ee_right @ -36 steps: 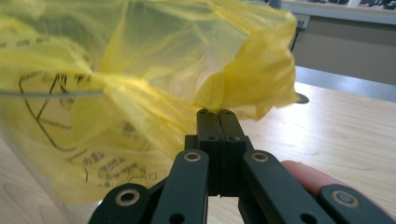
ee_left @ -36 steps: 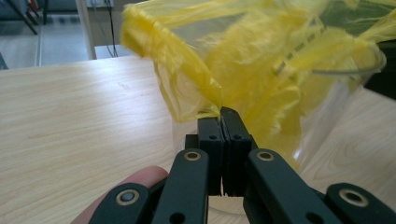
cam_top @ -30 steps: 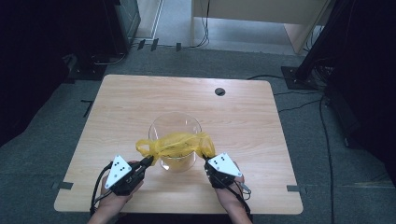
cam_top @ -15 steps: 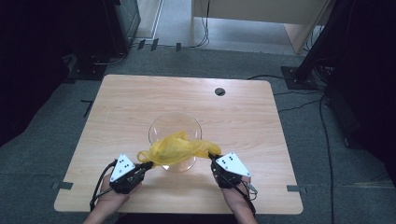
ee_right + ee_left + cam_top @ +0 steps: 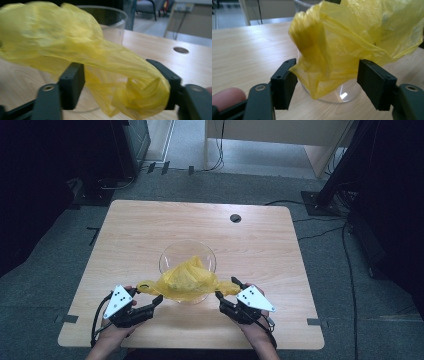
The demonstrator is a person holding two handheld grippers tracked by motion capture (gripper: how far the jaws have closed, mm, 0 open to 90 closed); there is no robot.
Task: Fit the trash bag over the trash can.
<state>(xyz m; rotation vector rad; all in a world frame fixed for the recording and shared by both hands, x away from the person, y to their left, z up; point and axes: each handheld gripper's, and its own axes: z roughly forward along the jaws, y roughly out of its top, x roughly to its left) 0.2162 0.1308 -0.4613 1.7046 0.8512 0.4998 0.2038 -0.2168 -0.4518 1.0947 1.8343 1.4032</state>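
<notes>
High view: crumpled yellow thin-plastic bag (image 5: 187, 281) draped over the near rim of a clear round glass bowl (image 5: 187, 260), on the front half of the pale wooden table (image 5: 150, 227). Bag ends drawn out sideways toward both tools: left end beside the left gripper (image 5: 150, 301), right end at the right gripper (image 5: 225, 299).

Left gripper view: jaws spread wide, yellow film (image 5: 342, 45) hanging between them, seeming free of both pads; glass wall (image 5: 332, 93) visible below the film, its upper part covered by plastic. Fingertip at bottom left edge, cut off.

Right gripper view: jaws likewise parted, bunched knot of bag (image 5: 140, 95) lying against the right-hand jaw, the other jaw clear of it; not clamped. Film blurred here, folds hard to read. Bowl rim (image 5: 110, 12) partly screened by the bag.

Hidden: bowl interior under the plastic, bowl's near wall in high view.

Around: round dark cable hole (image 5: 235, 218) near the table's far edge, grey carpet, black stands and cables beyond, well apart.
</notes>
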